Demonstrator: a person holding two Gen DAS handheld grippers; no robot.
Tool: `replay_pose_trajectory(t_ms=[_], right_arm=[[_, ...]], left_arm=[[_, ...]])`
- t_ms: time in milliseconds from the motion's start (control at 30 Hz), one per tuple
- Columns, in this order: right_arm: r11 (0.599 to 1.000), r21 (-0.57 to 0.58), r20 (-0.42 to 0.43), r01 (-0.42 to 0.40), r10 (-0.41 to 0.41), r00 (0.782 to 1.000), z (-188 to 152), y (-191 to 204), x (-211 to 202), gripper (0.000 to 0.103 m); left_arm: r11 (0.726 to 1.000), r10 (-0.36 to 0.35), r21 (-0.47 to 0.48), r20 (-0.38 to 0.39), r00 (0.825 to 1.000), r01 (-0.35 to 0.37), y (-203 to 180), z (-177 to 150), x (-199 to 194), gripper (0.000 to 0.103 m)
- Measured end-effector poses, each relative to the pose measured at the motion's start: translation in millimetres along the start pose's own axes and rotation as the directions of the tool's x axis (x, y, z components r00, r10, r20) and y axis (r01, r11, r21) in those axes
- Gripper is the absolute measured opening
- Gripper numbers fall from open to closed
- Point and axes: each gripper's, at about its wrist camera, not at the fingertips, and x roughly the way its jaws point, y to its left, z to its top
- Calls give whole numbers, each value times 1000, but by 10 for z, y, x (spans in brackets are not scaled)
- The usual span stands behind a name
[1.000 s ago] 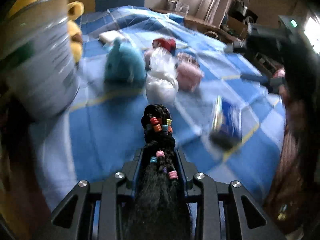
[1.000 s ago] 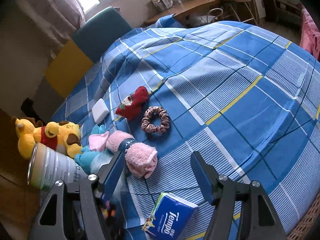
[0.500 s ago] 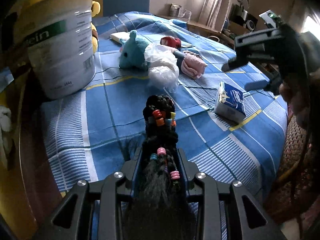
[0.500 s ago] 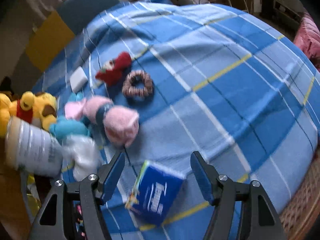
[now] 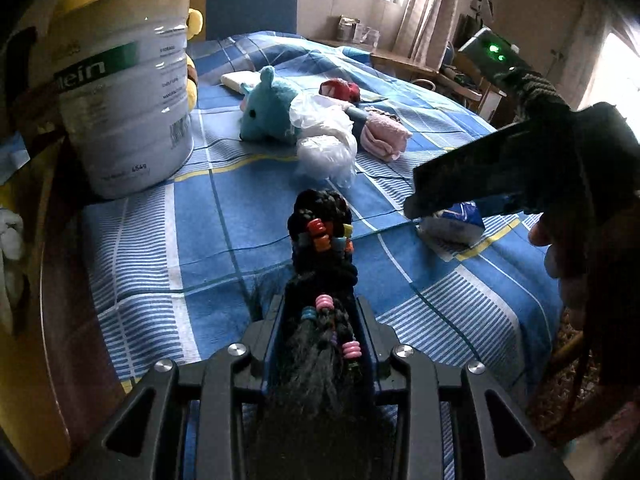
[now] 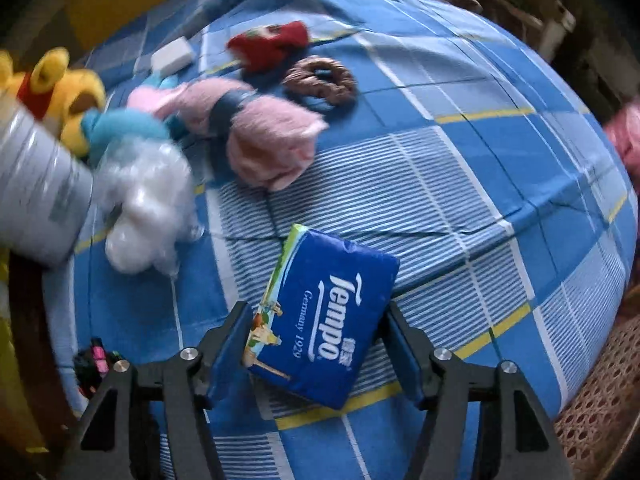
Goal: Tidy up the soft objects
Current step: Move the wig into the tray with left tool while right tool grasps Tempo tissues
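My left gripper [image 5: 320, 300] is shut on a black braided hairpiece with coloured beads [image 5: 322, 240], held low over the blue checked tablecloth [image 5: 200, 248]. My right gripper [image 6: 318, 322] is open, its fingers on either side of a blue Tempo tissue pack [image 6: 324, 320] that lies on the cloth; the pack also shows in the left wrist view [image 5: 456, 224] under the right gripper [image 5: 480, 184]. Farther back lie a teal plush [image 5: 268, 108], a white plastic bag [image 5: 324, 140], a rolled pink towel [image 6: 260, 132], a red plush [image 6: 272, 44] and a brown scrunchie [image 6: 320, 80].
A large white tin [image 5: 124, 84] stands at the table's left edge, with a yellow plush [image 6: 64, 96] behind it. A white sponge [image 6: 172, 56] lies at the back. A wicker chair [image 6: 600, 392] is at the lower right, beyond the table edge.
My right gripper has come down and closer, so the tissue pack now sits between its open fingers. My left gripper has drawn back slightly with the hairpiece still in it.
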Motion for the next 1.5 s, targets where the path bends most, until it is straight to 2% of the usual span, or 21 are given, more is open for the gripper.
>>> replay_pose_trajectory(t_ms=[200, 267, 400, 467, 567, 667, 800, 867, 967, 1233, 1300, 1367, 1400, 1467, 1500], right_arm=[[999, -44, -18, 7, -8, 1000, -53, 81, 25, 65], [999, -51, -13, 10, -11, 1000, -64, 88, 25, 65], [997, -77, 2, 18, -18, 1000, -101, 164, 37, 65], [996, -88, 8, 24, -23, 1000, -114, 219, 10, 65], [996, -90, 9, 26, -25, 1000, -94, 325, 70, 65], [996, -87, 8, 22, -21, 1000, -97, 333, 71, 65], [995, -95, 6, 22, -21, 1000, -101, 307, 64, 65], [995, -101, 7, 25, -24, 1000, -107, 310, 50, 65], [994, -102, 9, 26, -25, 1000, -115, 308, 45, 65], [993, -117, 14, 30, -29, 999, -128, 352, 33, 66], [992, -124, 17, 33, -31, 999, -133, 368, 29, 66], [991, -128, 19, 35, -32, 999, -138, 381, 29, 66], [991, -130, 20, 35, -32, 999, -140, 382, 30, 66], [990, -133, 22, 36, -34, 999, -146, 389, 32, 66], [990, -134, 22, 37, -34, 999, -149, 390, 33, 66]], left_arm=[[999, -29, -34, -17, 999, 28, 34, 20, -32, 31], [994, -81, -78, -17, 997, 80, 77, 36, -105, 30], [985, -123, -113, 43, 991, 127, 143, 98, -386, 30], [983, -122, -128, 83, 989, 132, 204, 137, -559, 30], [970, -113, -201, 120, 986, 135, 420, 199, -774, 30], [944, -86, -305, 147, 985, 128, 719, 222, -958, 30], [892, -38, -437, 176, 984, 113, 1186, 238, -1129, 31], [863, 3, -499, 172, 985, 84, 1433, 246, -1142, 31], [807, 14, -586, 148, 989, 76, 1754, 217, -1083, 31], [793, 64, -608, 28, 998, -34, 2037, 211, -709, 34], [790, 76, -610, -4, 997, -63, 2104, 185, -643, 38], [789, 93, -606, -35, 995, -95, 2128, 159, -577, 49], [789, 97, -606, -40, 995, -101, 2140, 151, -564, 51], [787, 105, -608, -39, 994, -108, 2146, 111, -578, 65], [786, 110, -608, -38, 993, -111, 2148, 97, -597, 67]])
